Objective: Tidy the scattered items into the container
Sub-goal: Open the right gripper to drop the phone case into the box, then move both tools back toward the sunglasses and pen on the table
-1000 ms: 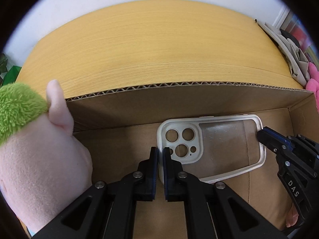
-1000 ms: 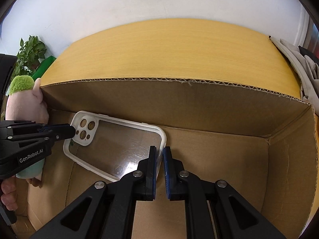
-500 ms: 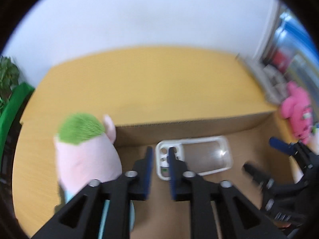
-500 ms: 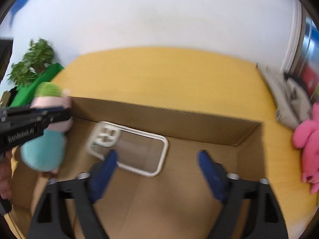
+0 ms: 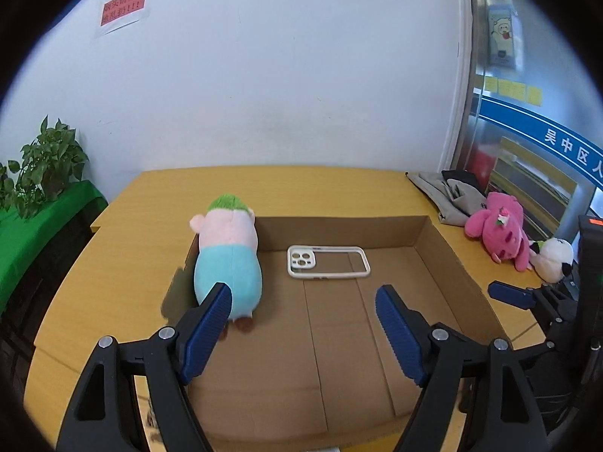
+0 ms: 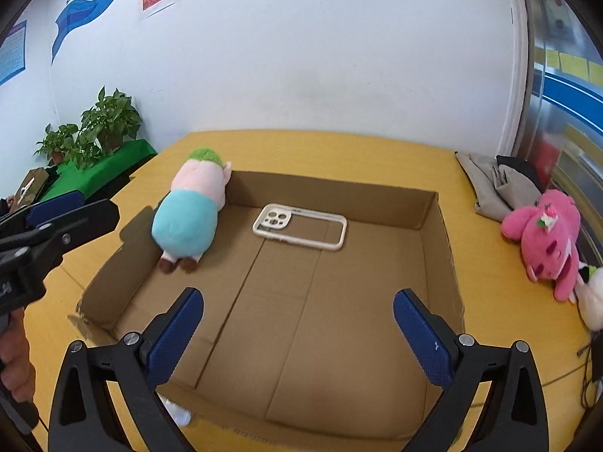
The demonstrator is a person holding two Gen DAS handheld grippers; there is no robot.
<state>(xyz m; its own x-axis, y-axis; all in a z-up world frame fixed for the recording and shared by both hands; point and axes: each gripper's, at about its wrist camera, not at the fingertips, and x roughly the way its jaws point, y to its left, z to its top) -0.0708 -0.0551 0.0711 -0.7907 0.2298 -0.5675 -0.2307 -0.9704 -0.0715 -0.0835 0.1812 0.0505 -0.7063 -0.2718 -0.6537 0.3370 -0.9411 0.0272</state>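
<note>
Phone case (image 5: 326,262): flat in the cardboard box (image 5: 450,260) near its far wall, long axis left-right, camera cutouts leftward.
Left tongs (image 5: 301,329): apart, empty.
Right tongs (image 6: 297,333): apart, empty.
Plush pig (image 6: 192,207): box's left corner, head toward far wall.

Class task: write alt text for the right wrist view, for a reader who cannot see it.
An open right gripper hangs over a shallow cardboard box on a yellow table. Inside lie a clear phone case and a pink-and-blue plush against the left wall. A pink plush toy lies outside on the right; the left gripper shows at the left edge.
</note>
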